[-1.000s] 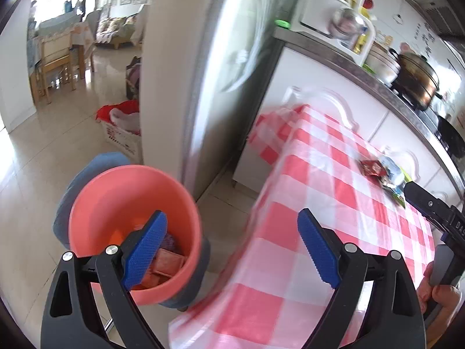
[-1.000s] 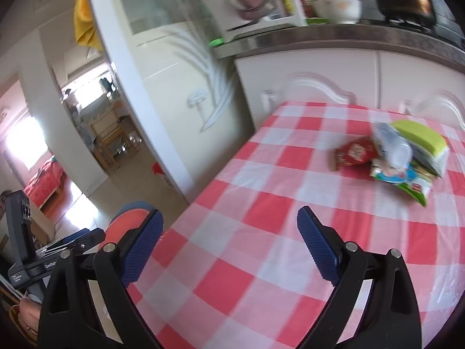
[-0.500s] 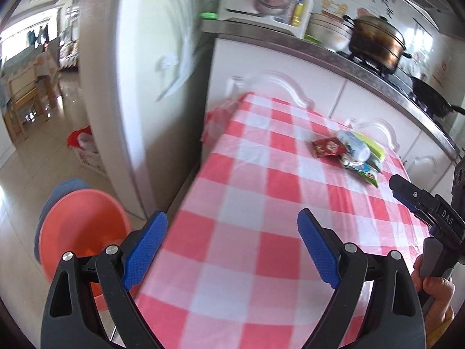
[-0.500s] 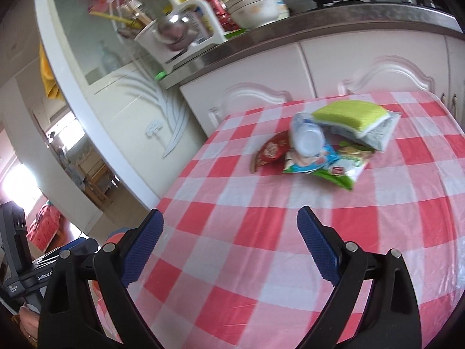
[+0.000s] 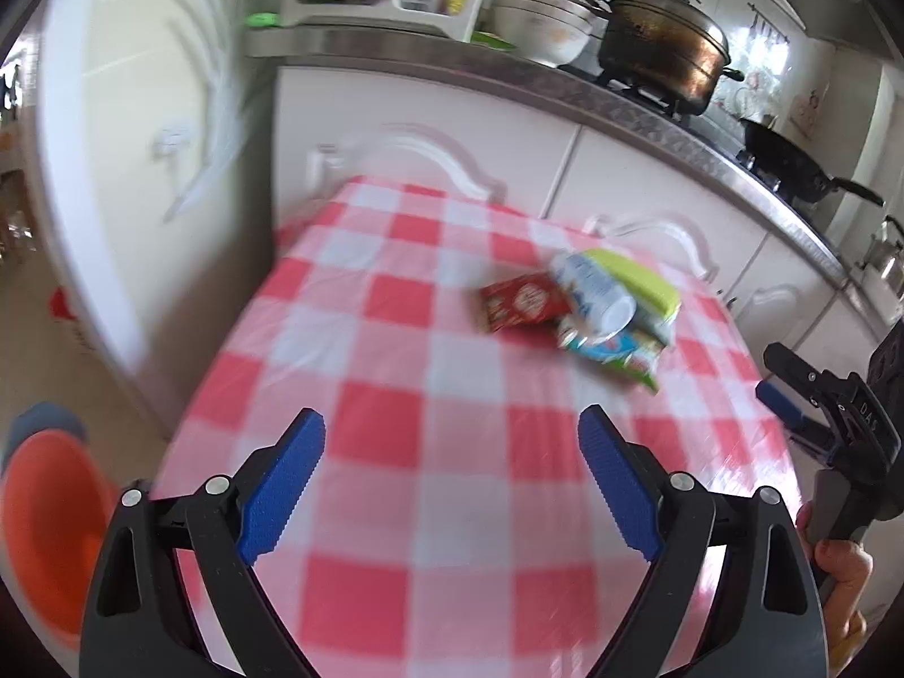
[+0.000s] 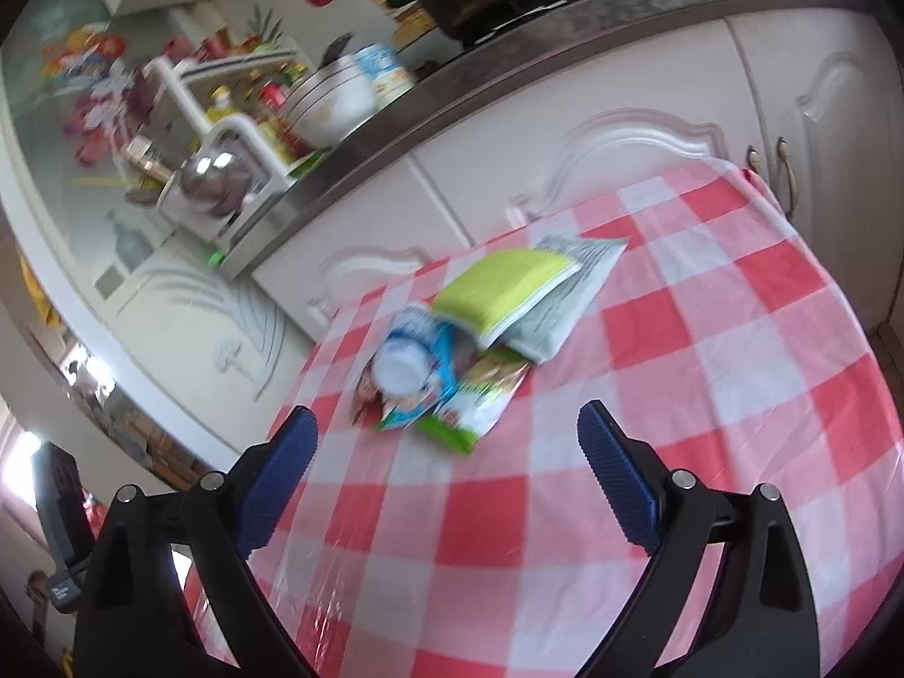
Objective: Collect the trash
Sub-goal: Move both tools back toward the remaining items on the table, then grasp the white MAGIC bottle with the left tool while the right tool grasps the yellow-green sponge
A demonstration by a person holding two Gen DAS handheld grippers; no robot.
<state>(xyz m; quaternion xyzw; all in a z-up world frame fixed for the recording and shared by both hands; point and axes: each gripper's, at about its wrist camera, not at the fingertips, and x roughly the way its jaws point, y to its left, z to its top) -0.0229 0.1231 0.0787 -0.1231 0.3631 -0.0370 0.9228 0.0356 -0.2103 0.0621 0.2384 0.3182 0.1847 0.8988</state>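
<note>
A pile of trash lies on the red-and-white checked table (image 5: 429, 429): a red snack packet (image 5: 522, 302), a white and blue bottle (image 5: 593, 291) on its side, a yellow-green sponge pack (image 5: 638, 279) and a green wrapper (image 5: 621, 359). In the right wrist view the bottle (image 6: 409, 361), sponge pack (image 6: 508, 288) and green wrapper (image 6: 480, 401) lie just beyond my fingers. My left gripper (image 5: 452, 480) is open and empty over the near table. My right gripper (image 6: 446, 474) is open and empty, close to the pile. An orange bin (image 5: 45, 531) stands on the floor at the left.
White kitchen cabinets (image 5: 429, 130) run behind the table, with a counter holding a large pot (image 5: 661, 51), bowls (image 5: 542, 28) and a black pan (image 5: 791, 166). A white fridge (image 5: 135, 169) stands left of the table. The right gripper (image 5: 836, 429) shows at the right edge.
My left gripper swung from over the orange bin to over the table, facing the pile. My right gripper moved closer to the pile. Both stayed open.
</note>
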